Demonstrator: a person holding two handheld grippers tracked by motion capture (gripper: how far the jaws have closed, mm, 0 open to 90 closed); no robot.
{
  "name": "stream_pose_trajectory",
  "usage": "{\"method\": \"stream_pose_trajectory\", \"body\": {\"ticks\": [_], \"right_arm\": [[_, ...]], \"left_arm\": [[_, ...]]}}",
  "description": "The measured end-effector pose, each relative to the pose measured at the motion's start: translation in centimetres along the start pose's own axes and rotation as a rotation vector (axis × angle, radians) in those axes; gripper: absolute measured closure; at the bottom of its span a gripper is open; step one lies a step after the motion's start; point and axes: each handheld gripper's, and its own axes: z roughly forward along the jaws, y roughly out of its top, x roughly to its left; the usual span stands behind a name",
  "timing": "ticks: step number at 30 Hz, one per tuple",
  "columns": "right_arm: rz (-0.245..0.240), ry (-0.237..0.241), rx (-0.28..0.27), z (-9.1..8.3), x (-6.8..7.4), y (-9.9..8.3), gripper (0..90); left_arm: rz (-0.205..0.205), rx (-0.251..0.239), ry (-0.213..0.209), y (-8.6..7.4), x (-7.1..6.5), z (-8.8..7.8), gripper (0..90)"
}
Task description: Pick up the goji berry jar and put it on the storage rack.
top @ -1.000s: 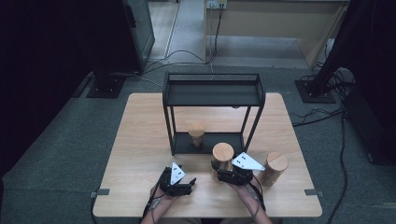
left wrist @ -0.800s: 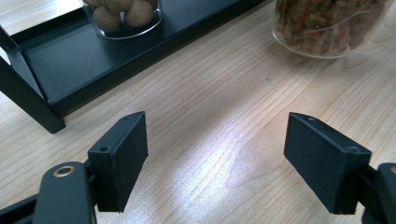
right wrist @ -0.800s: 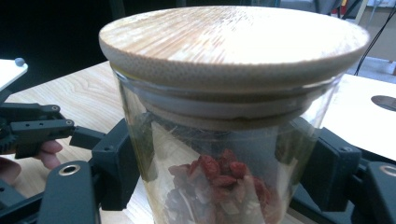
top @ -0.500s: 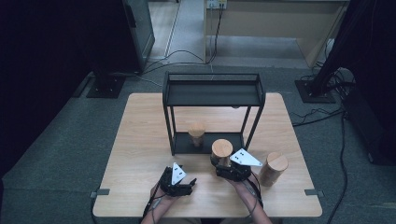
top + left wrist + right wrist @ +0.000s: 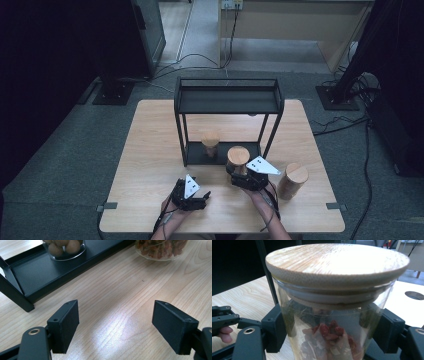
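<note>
Since a second ago the right claw (image 5: 239,172) and the jar (image 5: 238,159) clenched between its pads have shifted slightly; the jar hangs just before the rack (image 5: 227,102), so the carry to the rack's lower shelf looks under way. Through its glass, under a bamboo lid (image 5: 337,262), show red berries and dried bits. The left claw (image 5: 200,199) rests released on the desk (image 5: 145,150), nothing between its pads. Beyond it, a jar of pale round balls (image 5: 63,248) stands on the shelf; another lidded jar (image 5: 293,181) waits beside the right claw.
</note>
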Motion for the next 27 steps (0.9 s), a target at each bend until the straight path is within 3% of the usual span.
{"method": "stream_pose_trajectory", "body": {"ticks": [7, 13, 27], "right_arm": [[-0.017, 0.01, -0.006, 0.3, -0.6, -0.2, 24.8], [-0.005, 0.006, -0.002, 0.6, -0.8, -0.5, 24.8], [-0.005, -0.006, 0.01, 1.4, -0.8, 0.3, 24.8]], "left_arm": [[0.007, 0.003, 0.001, 0.1, 0.0, 0.0, 21.7], [0.013, 0.008, 0.002, 0.1, -0.1, 0.1, 21.7], [0.018, 0.015, -0.001, 0.3, -0.1, 0.2, 21.7]]}}
